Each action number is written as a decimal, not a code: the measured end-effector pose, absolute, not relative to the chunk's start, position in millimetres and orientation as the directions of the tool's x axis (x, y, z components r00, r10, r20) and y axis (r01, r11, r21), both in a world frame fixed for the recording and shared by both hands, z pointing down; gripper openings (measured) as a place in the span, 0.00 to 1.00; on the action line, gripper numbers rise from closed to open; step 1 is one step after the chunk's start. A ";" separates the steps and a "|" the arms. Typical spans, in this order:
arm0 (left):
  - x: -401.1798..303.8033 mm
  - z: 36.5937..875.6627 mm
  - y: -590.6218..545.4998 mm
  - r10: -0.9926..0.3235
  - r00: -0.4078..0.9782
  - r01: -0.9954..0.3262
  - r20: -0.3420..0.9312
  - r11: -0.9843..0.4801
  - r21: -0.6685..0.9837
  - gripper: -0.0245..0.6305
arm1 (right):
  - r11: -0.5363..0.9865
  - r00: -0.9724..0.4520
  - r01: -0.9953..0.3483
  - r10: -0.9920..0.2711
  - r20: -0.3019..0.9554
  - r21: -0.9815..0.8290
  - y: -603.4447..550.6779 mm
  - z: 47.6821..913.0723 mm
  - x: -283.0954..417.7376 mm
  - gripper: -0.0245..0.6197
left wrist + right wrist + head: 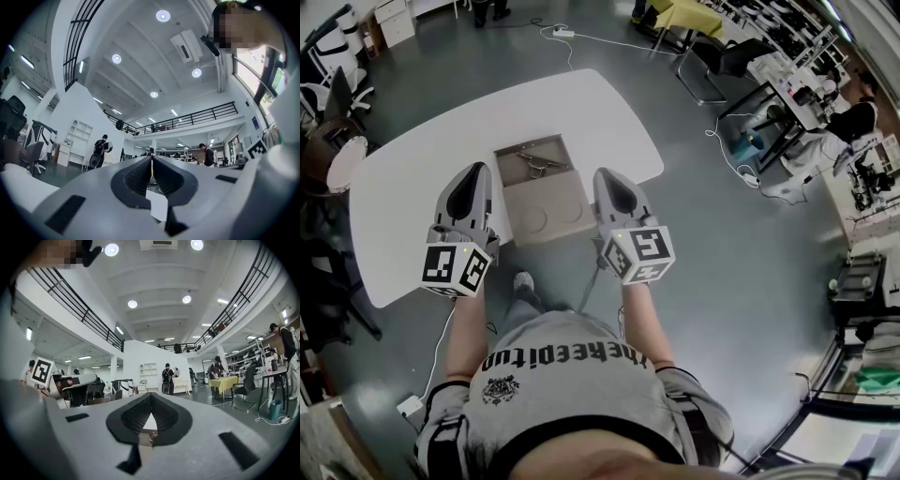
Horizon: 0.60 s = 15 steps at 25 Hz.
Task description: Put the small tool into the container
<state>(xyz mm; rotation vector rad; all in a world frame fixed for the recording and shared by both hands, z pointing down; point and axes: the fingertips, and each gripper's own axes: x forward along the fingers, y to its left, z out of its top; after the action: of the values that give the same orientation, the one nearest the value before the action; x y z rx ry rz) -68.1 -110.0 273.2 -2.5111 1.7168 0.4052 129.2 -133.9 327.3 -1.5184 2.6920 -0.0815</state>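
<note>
Cloth of your grey printed T-shirt (pixel 572 375) fills the bottom of the head view, and your bare forearms reach out from it. Each hand carries a pair of grey tongs with a black-and-white marker cube at the back.

Your left tongs (pixel 477 169) (pixel 151 158) are closed, the ribbed black pads meeting at the tips with nothing between them. Your right tongs (pixel 606 172) (pixel 150 394) are closed and empty in the same way.

Between the two pairs sits the container, a beige cardboard box (pixel 546 217), lying open at the near edge of the white rounded table (pixel 412 206), about midway along that edge. Its near half is a flat panel with two round impressions. Its far half is a shallow tray, and the small metal tool (pixel 539 165) lies inside that tray, well apart from both tongs. The left tongs are just beside the box's left side, the right tongs just beside its right side.

Beyond the table's far edge is grey floor with a white cable (pixel 581 39) trailing across it. A yellow-covered table (pixel 684 14) stands farther back, and a seated person (pixel 853 117) is off towards the right.
</note>
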 end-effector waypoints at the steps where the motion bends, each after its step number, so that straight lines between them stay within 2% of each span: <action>1: -68.4 272.9 -108.0 -0.905 0.338 -0.924 -0.257 -0.371 0.089 0.06 | 0.515 -0.515 -0.854 -0.857 -0.021 -0.070 -131.6 326.2 129.5 0.04; 15: -59.7 270.0 -88.0 -0.905 0.335 -0.925 -0.264 -0.369 0.089 0.06 | 0.481 -0.479 -0.875 -0.876 -0.052 -0.053 -107.7 319.2 144.6 0.04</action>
<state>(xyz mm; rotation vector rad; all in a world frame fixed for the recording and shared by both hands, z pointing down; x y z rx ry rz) -59.7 -88.0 270.0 -2.5034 1.7195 0.4153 144.6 -107.7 319.2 -1.5640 2.6412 -0.0287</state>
